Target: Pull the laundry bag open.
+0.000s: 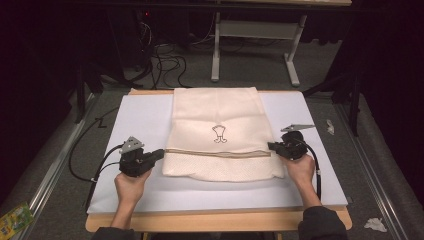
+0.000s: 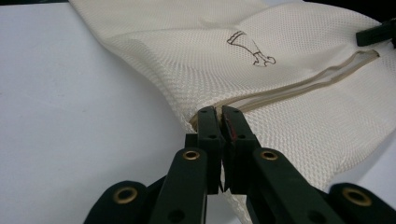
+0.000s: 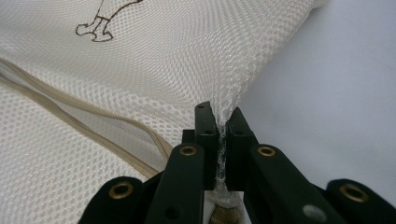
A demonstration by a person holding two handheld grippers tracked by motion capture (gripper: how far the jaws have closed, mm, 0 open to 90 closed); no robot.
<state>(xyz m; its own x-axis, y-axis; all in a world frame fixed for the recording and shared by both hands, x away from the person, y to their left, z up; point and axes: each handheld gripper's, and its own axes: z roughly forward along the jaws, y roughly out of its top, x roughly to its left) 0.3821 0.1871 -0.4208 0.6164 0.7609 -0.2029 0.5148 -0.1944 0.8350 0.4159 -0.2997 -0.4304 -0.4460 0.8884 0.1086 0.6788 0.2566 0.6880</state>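
Note:
A cream mesh laundry bag (image 1: 217, 130) lies flat along the middle of the white table top (image 1: 140, 120). A small brown drawing (image 1: 219, 134) marks its centre, and a tan zipper (image 1: 215, 152) runs across it near the front. My left gripper (image 1: 161, 154) is shut on the bag's left edge at the zipper's end (image 2: 219, 112). My right gripper (image 1: 271, 146) is shut on the right edge, mesh (image 3: 223, 122) pinched between its jaws. The bag (image 2: 261, 70) and its zipper (image 3: 70, 114) stretch away from both grippers.
The white sheet rests on a wooden table (image 1: 215, 220) with bare room left, right and in front of the bag. A white table frame (image 1: 255, 45) and cables (image 1: 165, 62) stand on the floor beyond. Litter lies on the floor at the left (image 1: 15, 217) and right (image 1: 375, 224).

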